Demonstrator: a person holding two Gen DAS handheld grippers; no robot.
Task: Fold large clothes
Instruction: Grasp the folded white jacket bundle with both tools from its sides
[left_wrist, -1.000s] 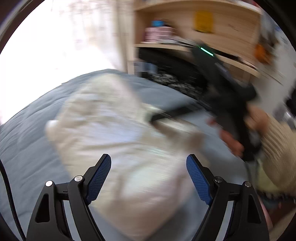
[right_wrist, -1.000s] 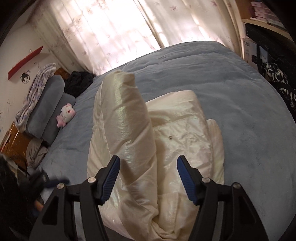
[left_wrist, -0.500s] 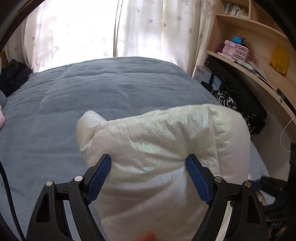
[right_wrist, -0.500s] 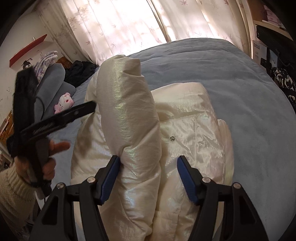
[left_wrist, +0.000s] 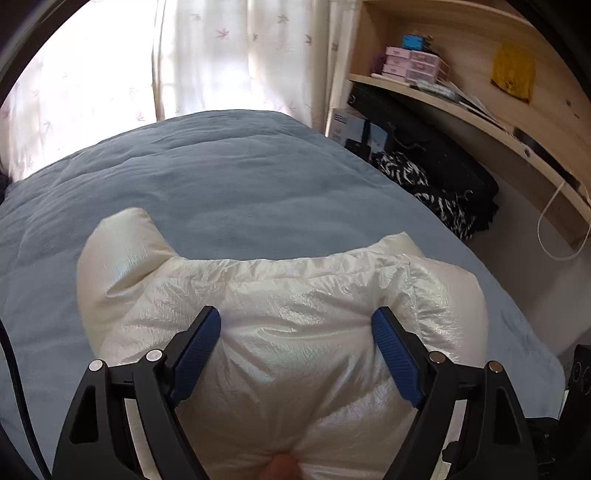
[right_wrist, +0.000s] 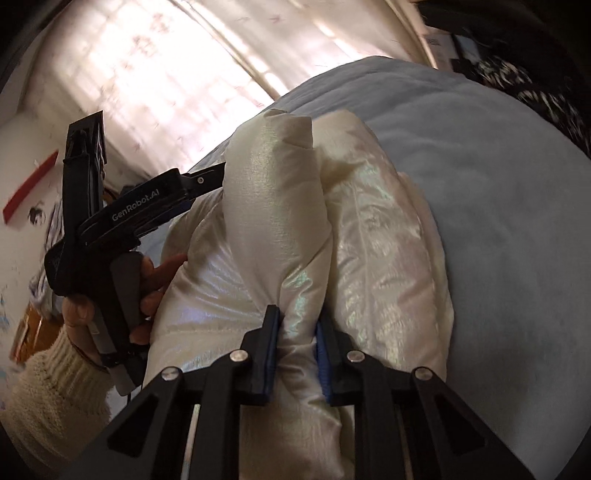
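A wide bed covered in a soft grey-blue duvet (left_wrist: 229, 184) is filling most of both views, running away toward pale curtains printed with small leaves (left_wrist: 229, 55) at the far end. A light wooden shelving unit (left_wrist: 480, 85) is standing to the right of the bed, with dark patterned cloth piled beneath it. On the near part of the bed, a puffy cream-white quilted jacket with a pearly sheen (left_wrist: 280, 325) is lying bundled up; in the right wrist view one thick padded roll of it (right_wrist: 277, 206) is rising upright above the rest. The left gripper (left_wrist: 295, 336) is pressing onto the jacket's near bulge with its blue-padded jaws standing wide apart on either side of the fabric. Seen from the right wrist view, this same black tool (right_wrist: 147, 206) is being held by a hand in a cream knitted sleeve, at the left side of the jacket. The right gripper (right_wrist: 295, 347) is sitting with its jaws drawn close, clamped on the lower end of the upright roll.
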